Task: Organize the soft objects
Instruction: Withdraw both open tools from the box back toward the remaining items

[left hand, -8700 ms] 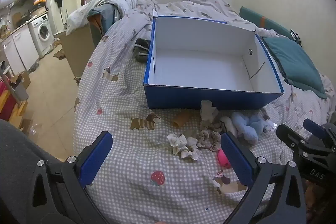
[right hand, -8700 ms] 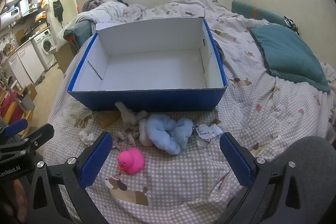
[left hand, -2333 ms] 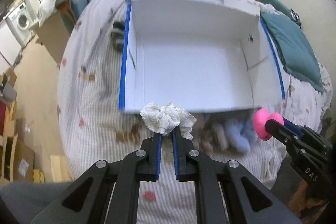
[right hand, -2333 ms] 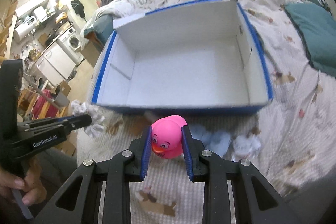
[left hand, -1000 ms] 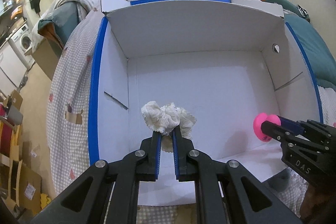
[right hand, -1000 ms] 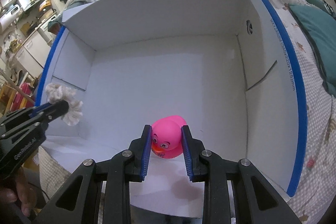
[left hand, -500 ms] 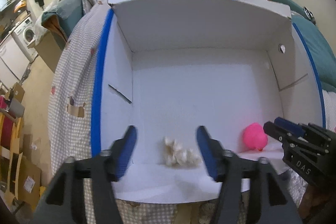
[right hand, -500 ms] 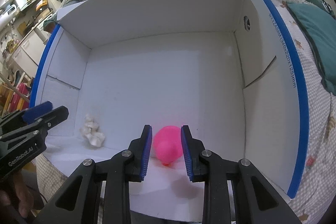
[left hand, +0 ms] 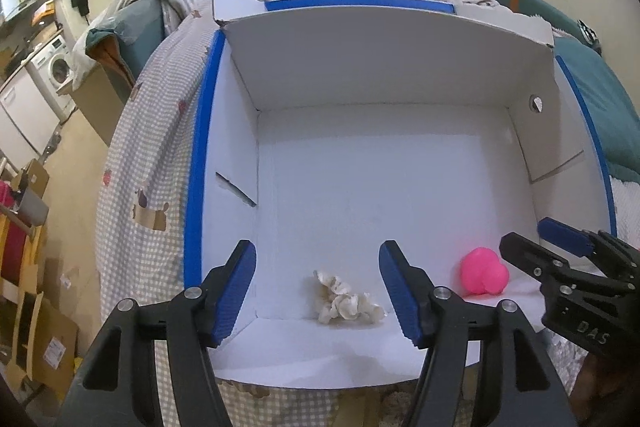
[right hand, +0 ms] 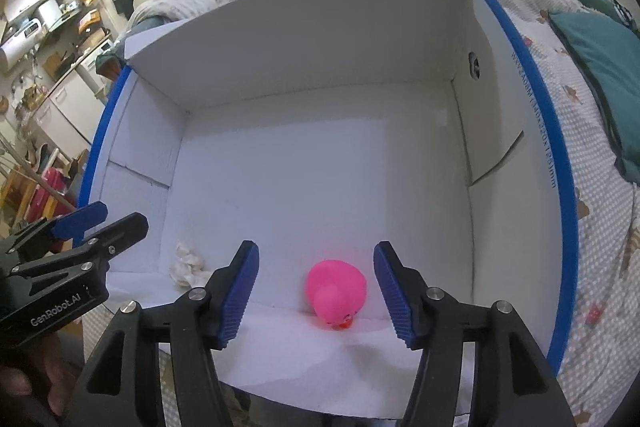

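1. Left gripper point(left hand: 318, 289): tilted steeply downward, jaws standing apart, nothing pressed between the blue pads.
2. Right gripper point(right hand: 316, 289): likewise tilted downward (at much the same angle), jaws opening, pads clear of any object.
3. The two grippers sit side by side, close but not touching.

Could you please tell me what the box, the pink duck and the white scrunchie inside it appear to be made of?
Box: looks like cardboard, matte white inside with blue rims; folded flaps and cut slits show.
Pink duck: probably rubber or soft plastic, smooth, evenly coloured, with a slight sheen.
White scrunchie: seems to be fabric, matte and crumpled into ruffles; the exact cloth is unclear.
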